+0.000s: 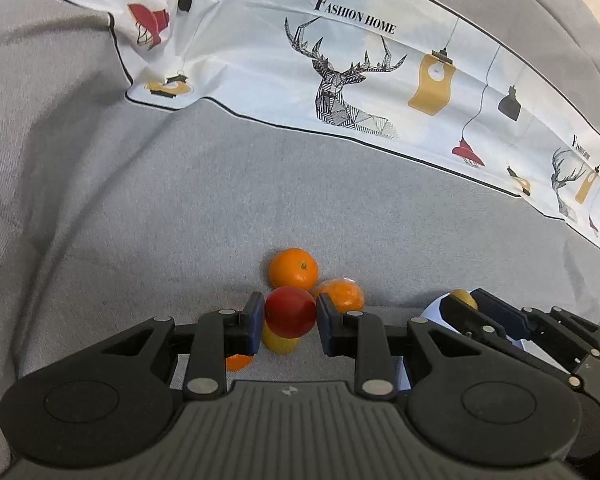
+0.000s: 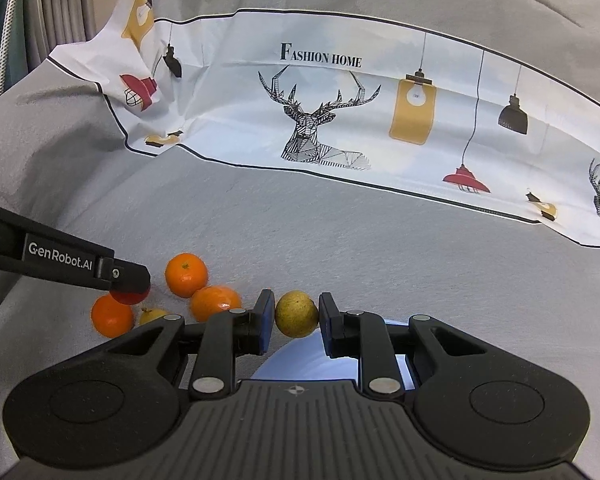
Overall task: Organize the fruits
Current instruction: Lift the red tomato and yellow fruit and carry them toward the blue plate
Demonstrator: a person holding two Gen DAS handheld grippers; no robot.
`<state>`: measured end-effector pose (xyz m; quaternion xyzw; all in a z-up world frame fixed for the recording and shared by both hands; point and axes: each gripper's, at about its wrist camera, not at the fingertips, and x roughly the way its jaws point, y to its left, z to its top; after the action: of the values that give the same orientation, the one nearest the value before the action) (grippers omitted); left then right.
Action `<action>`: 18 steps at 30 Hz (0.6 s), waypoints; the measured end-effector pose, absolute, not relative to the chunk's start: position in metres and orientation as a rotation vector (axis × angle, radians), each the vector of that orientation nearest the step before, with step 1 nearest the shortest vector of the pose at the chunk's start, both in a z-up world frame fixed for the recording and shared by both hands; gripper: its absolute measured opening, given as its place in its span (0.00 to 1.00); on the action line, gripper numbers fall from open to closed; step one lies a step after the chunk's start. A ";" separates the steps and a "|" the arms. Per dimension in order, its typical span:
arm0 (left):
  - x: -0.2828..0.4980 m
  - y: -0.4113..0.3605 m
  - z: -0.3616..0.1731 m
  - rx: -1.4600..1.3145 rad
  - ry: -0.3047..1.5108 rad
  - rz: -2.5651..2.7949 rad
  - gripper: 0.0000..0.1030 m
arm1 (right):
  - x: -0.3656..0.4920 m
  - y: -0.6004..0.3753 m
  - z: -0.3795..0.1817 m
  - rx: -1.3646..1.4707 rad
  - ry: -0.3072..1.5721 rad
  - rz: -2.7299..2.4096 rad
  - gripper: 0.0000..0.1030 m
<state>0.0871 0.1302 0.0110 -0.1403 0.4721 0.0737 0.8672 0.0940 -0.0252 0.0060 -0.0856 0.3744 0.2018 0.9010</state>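
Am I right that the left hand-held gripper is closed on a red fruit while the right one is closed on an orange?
Not quite: the right hand-held gripper is closed on a yellow-green citrus fruit, as the right wrist view shows. The left hand-held gripper does grip the red fruit.

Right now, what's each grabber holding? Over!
Left gripper shut on red fruit. Right gripper shut on yellow-green fruit, above pale blue dish. Three oranges loose on cloth. Nothing blocking.
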 end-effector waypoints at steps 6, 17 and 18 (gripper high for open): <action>0.089 0.124 0.013 -0.262 0.974 0.149 0.30 | 0.093 -0.035 0.010 -0.170 0.763 0.401 0.24; 0.091 0.094 0.020 -0.155 0.913 0.112 0.30 | 0.091 -0.069 0.021 -0.137 0.730 0.345 0.24; 0.092 0.091 0.020 -0.148 0.908 0.107 0.30 | 0.091 -0.073 0.022 -0.132 0.727 0.338 0.24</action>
<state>0.0916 0.0908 0.0202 -0.0712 0.4381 0.0518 0.8946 0.0912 -0.0727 0.0218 -0.0643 0.3537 0.1646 0.9185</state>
